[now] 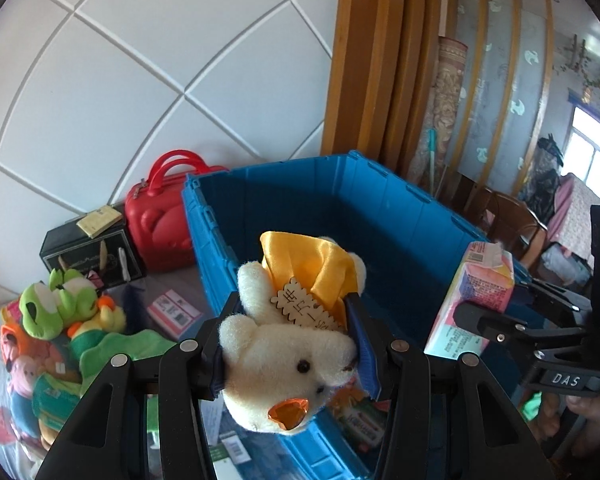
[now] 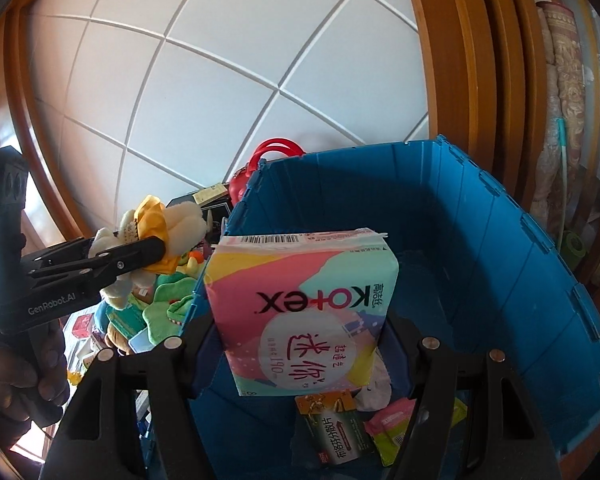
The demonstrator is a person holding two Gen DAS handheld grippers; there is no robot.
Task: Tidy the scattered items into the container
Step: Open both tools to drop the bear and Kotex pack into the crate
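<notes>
My left gripper is shut on a cream plush bear with a yellow satin bow and a wooden tag. It holds the bear over the near left rim of the blue crate. My right gripper is shut on a pink Kotex pack and holds it above the inside of the blue crate. The pack also shows in the left wrist view, and the bear in the right wrist view. Small packets lie on the crate floor.
Left of the crate lies a heap of plush toys with a green frog and packets. A red case and a black box stand by the tiled wall. Wooden door frames and chairs stand behind the crate.
</notes>
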